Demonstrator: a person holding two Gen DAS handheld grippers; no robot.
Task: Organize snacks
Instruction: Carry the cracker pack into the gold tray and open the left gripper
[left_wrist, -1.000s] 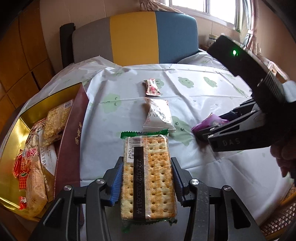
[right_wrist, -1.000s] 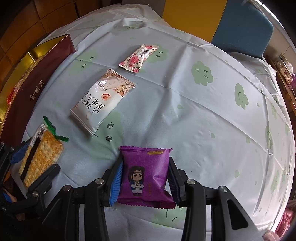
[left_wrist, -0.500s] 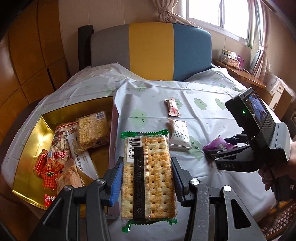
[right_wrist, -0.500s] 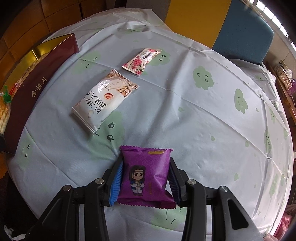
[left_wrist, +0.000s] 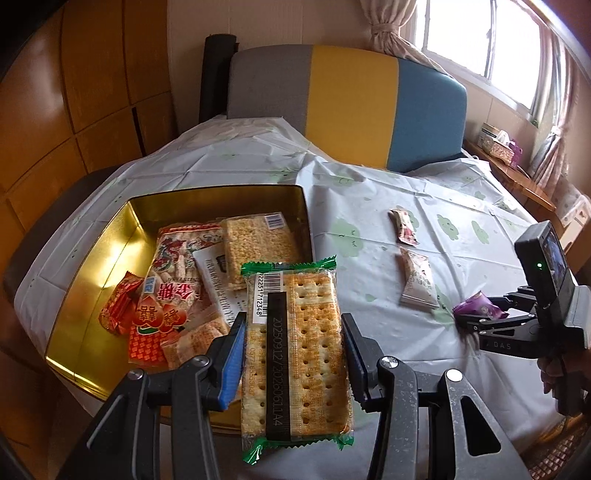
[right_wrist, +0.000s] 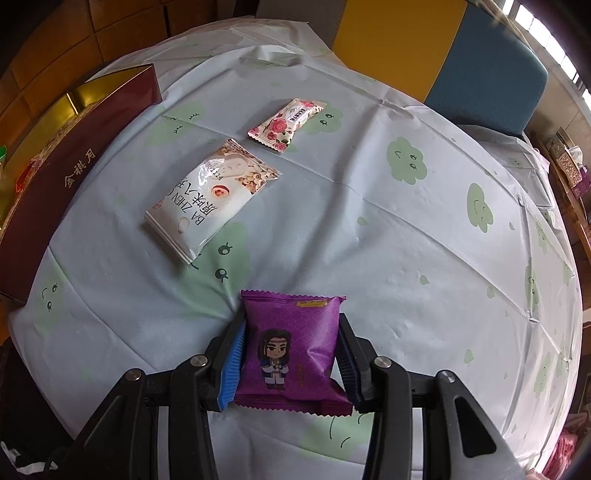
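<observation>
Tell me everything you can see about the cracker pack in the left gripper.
The cracker pack is a long clear plastic wrapper with green crimped ends, showing golden square crackers dotted with holes. A white barcode label sits at its far left corner, and a dark printed strip runs down its length. The left gripper clamps its long sides between blue-padded jaws, holding it near the open gold tin.

Your left camera: sits close behind the cracker pack (left_wrist: 295, 350), looks down and across to the gold box (left_wrist: 88, 295) | Your right camera: looks steeply down, close over the table (right_wrist: 369, 240) | Both see: white snack bag (left_wrist: 417, 284) (right_wrist: 210, 199).
</observation>
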